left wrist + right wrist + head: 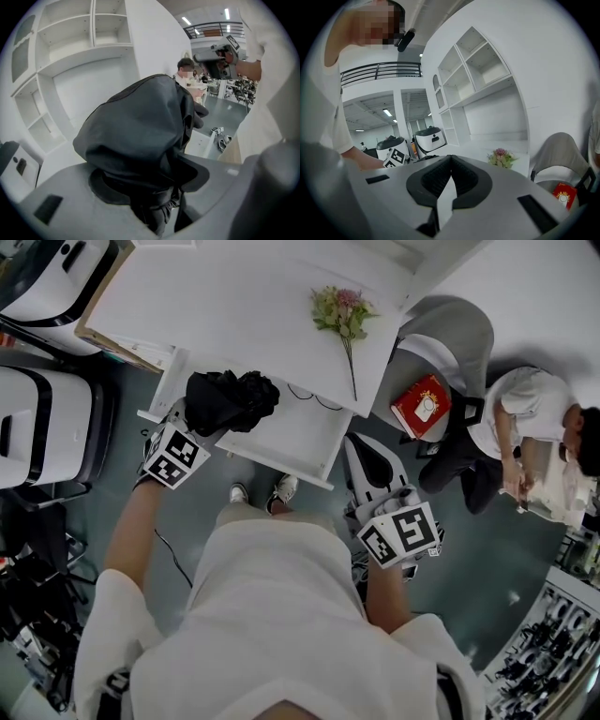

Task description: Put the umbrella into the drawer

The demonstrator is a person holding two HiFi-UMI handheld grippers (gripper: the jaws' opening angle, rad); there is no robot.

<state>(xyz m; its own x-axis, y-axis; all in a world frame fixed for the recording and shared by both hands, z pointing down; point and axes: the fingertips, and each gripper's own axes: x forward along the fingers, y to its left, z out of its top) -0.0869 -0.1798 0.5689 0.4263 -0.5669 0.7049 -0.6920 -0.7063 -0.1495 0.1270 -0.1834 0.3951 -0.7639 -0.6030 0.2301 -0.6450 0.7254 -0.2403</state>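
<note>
A folded black umbrella [230,399] hangs over the left end of the open white drawer [295,437] under the table. My left gripper [200,425] is shut on it from the left and points down. In the left gripper view the crumpled black umbrella [140,136] fills the space between the jaws of the left gripper [154,187] and hides most of the drawer. My right gripper [356,444] hovers just right of the drawer's right end. In its own view the right gripper [450,164] is shut with nothing in it.
A bunch of flowers [342,313] lies on the white table [234,306] above the drawer. A grey chair [450,343] with a red box [422,404] stands at the right, next to a seated person [530,427]. White machines [37,427] stand at the left.
</note>
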